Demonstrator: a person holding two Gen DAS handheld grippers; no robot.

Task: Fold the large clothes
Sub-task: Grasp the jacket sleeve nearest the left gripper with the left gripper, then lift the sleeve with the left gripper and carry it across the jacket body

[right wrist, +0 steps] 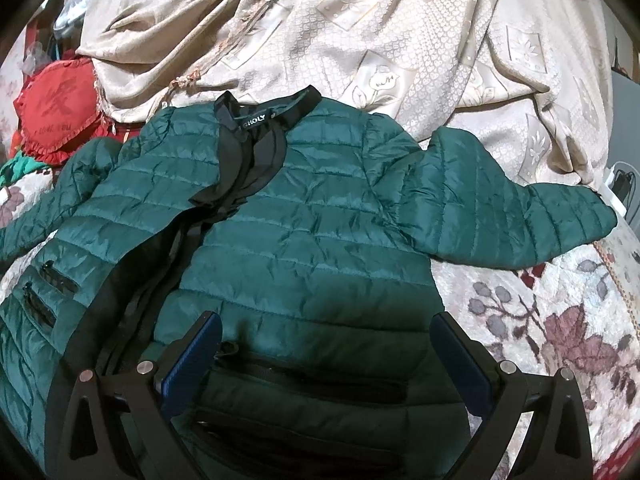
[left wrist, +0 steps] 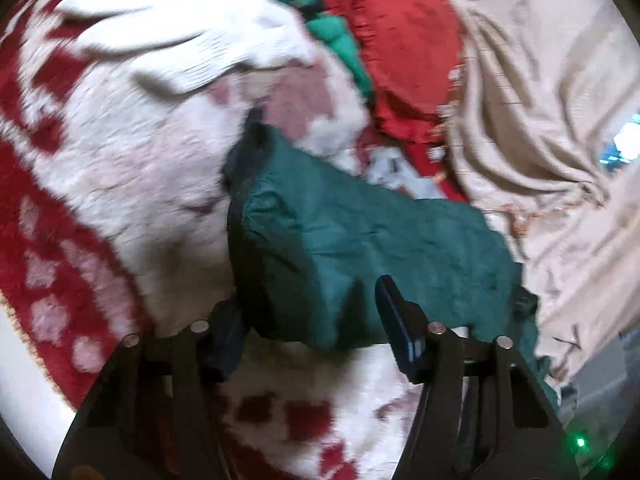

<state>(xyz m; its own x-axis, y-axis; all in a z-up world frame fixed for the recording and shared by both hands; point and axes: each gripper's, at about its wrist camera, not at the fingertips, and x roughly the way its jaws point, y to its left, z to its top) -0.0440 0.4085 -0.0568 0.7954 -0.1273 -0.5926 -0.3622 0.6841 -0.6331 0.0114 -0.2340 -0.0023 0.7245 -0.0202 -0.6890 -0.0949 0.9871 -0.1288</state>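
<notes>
A dark green quilted jacket lies front up on a flowered blanket, black collar at the far end, its right sleeve spread out to the right. My right gripper hovers open over the jacket's lower front, near a zip pocket, holding nothing. In the left wrist view, which is blurred, my left gripper has its jaws around the cuff end of the jacket's sleeve, with the cloth bunched between the blue pads. The jaws stand apart with the cloth filling the gap.
A cream patterned cloth is heaped behind the jacket. A red frilled cushion lies at the far left, also in the left wrist view. A white and red fleecy blanket covers the bed. A green cloth lies beyond.
</notes>
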